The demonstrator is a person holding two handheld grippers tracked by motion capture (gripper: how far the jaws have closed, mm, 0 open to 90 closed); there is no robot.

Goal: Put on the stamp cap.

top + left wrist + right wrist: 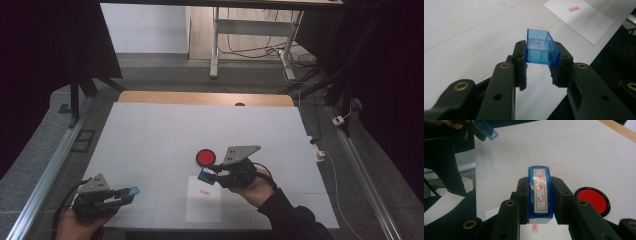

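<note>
The right gripper [540, 195] has its jaws clamped on a blue stamp [540, 192], held above the white paper [204, 200] beside the red ink pad [205, 157]. The left gripper [540, 65] pinches the clear blue cap [541, 48] over the surface's [165, 130] near-left corner.

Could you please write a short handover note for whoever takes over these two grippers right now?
Left gripper: shut on the blue cap, held above the table's near left part.
Right gripper: shut on the stamp, held by its sides above the near middle of the table.
Ink pad: open, red, just beyond the right gripper.
Paper: near edge of the table, already bearing one red print.
Done: cap off, one print made.
Left, probably: put the cap back on the stamp and set it down.
</note>
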